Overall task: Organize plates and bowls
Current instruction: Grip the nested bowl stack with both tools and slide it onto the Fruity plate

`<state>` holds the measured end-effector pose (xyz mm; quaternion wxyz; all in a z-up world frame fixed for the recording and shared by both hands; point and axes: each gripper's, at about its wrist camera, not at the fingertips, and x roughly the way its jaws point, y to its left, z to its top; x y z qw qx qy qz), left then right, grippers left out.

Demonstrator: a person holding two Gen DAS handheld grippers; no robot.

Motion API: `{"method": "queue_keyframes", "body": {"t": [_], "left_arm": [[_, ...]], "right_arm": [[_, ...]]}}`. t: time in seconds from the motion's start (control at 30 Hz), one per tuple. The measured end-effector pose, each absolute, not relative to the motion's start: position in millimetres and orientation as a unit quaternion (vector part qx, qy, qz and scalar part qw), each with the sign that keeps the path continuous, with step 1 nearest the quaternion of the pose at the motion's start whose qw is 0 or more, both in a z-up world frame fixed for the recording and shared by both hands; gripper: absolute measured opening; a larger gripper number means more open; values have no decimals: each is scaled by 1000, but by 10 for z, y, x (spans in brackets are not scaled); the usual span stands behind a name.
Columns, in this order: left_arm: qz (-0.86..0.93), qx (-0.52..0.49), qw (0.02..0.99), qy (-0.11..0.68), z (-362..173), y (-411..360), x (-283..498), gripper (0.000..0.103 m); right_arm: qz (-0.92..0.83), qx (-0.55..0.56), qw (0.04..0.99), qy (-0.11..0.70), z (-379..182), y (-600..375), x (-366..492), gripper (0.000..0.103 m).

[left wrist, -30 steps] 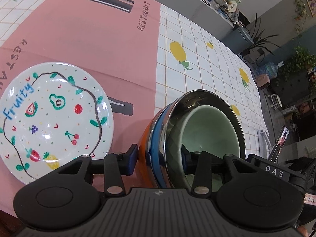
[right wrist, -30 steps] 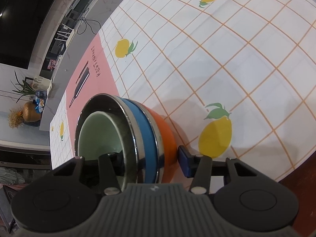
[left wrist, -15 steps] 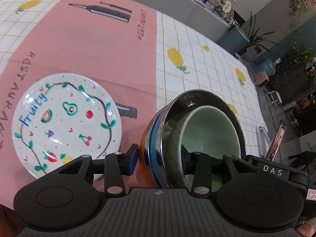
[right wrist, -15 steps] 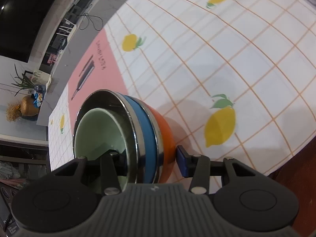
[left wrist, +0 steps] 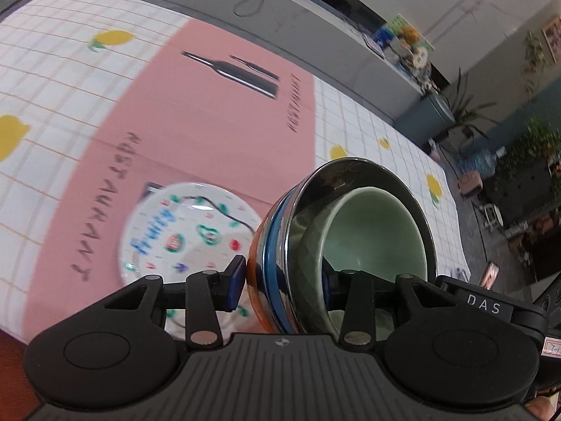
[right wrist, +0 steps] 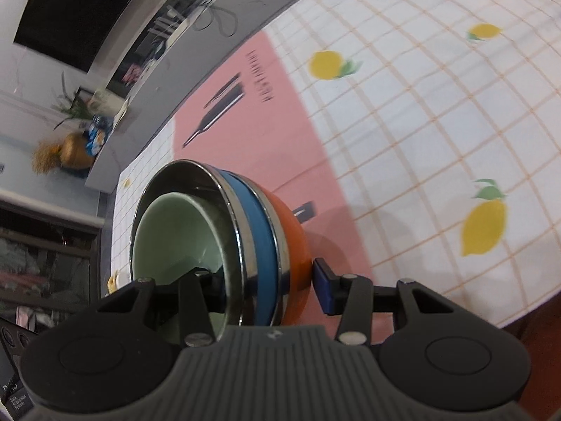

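Observation:
A nested stack of bowls hangs above the table, tipped on its side: an orange bowl [left wrist: 256,256] outermost, then a blue one [right wrist: 257,224], a steel one [left wrist: 354,172] and a pale green one [left wrist: 375,231] innermost. My left gripper [left wrist: 280,282] is shut on the stack's wall, one pad on the orange outside, the other finger inside the green bowl. From the opposite side my right gripper [right wrist: 268,284] clamps the stack [right wrist: 175,235] the same way. A white plate [left wrist: 189,231] painted with fruit lies on the pink mat [left wrist: 196,129], just left of the stack.
A checked tablecloth with lemons [right wrist: 438,122] covers the table beyond the mat. The table's near edge [right wrist: 526,319] shows at the lower right. A grey counter [left wrist: 315,28] with cables runs behind the table. Plants and furniture [left wrist: 526,147] stand at the far right.
Both grippers have risen with the bowl stack and carried it over the pink mat. The fruit plate now sits much closer to the stack in the left wrist view.

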<state>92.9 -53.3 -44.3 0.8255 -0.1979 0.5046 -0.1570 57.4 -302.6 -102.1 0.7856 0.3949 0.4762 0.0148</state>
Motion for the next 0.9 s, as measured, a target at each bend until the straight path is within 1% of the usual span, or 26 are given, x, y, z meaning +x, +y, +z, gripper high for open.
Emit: {"method": "queue_keyframes", "body": {"t": [0.23,0.47,0.63,0.9], "left_arm": [[-123,-228,824,504,-498,-86,941,46],[-100,-258,814,511,-665,177,962,46],[-100,-268,808,514,-741,185,1035,46],[-98,-249,808,526,-818,53,1098,46]], "right_arm": [[45,368,784,498,-1024,-2592,778,45],[56,345,780,519,-1137,-2314,929,45],[52,335,784,520,-1161,-2311,1006,45],[42,344,779,523,-1254,-2420,1077,45]]}}
